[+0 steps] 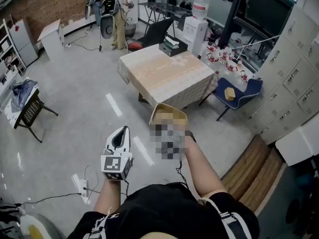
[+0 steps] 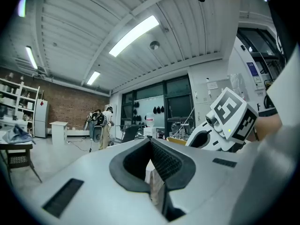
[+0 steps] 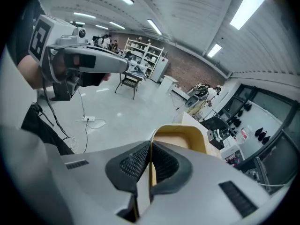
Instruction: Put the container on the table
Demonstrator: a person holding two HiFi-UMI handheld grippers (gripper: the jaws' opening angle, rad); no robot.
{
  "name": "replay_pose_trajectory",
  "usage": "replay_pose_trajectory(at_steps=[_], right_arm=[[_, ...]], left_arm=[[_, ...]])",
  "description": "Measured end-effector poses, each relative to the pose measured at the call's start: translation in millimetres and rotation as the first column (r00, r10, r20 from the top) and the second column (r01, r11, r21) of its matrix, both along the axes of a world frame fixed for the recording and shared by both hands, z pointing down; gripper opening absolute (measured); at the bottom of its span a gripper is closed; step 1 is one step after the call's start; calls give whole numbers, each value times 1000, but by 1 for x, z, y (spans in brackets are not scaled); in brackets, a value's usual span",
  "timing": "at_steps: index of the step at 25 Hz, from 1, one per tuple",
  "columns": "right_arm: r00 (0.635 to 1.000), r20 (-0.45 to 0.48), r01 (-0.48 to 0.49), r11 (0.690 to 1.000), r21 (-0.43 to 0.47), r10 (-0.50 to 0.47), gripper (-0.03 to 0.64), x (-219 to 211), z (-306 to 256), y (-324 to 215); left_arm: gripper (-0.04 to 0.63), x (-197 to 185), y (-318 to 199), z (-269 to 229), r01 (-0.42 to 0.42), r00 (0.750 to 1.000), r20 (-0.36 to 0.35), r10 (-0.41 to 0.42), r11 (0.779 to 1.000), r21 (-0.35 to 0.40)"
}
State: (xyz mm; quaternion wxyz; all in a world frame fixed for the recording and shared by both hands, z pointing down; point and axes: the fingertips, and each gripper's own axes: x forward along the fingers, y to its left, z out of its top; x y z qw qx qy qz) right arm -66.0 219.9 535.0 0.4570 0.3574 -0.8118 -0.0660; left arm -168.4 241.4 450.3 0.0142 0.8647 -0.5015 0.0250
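In the head view my right gripper (image 1: pixel 168 129), mostly under a mosaic patch, holds a tan open container (image 1: pixel 169 114) in the air over the floor, short of the cloth-covered table (image 1: pixel 167 76). The right gripper view shows the right gripper (image 3: pixel 150 154) with its jaws shut on the container's (image 3: pixel 180 137) near wall, one pad inside and one outside. My left gripper (image 1: pixel 122 130) is level beside it on the left and apart from the container. In the left gripper view the left gripper (image 2: pixel 151 146) has its jaws together with nothing held.
A black box (image 1: pixel 172 46) sits at the table's far edge. A blue-seated chair (image 1: pixel 239 96) stands right of the table, with lockers (image 1: pixel 294 78) behind it. A power strip (image 1: pixel 82 183) and cables lie on the floor at the left. People (image 1: pixel 117 9) stand far back.
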Motion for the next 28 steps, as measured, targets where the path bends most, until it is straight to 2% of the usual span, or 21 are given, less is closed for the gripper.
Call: replay_pose_trajectory(at_steps=[5, 12, 17, 23, 28], right_arm=[[1000, -8, -13, 1000, 1, 13, 29, -10, 4, -4], [998, -5, -66, 998, 1, 66, 29, -33, 8, -9], [994, -54, -90, 996, 20, 90, 29, -40, 18, -25], [993, -86, -82, 996, 24, 84, 29, -34, 27, -74], [991, -117, -55, 998, 31, 58, 29, -15, 37, -151]], left_arm=[[12, -5, -4, 2, -49, 999, -7, 49, 999, -11], [12, -37, -17, 11, -70, 997, -19, 70, 998, 2], [12, -52, -30, 23, -77, 997, 9, 77, 997, 0], [12, -49, -78, 29, -72, 997, 8, 72, 997, -2], [12, -31, -151, 43, -54, 998, 24, 54, 998, -19]])
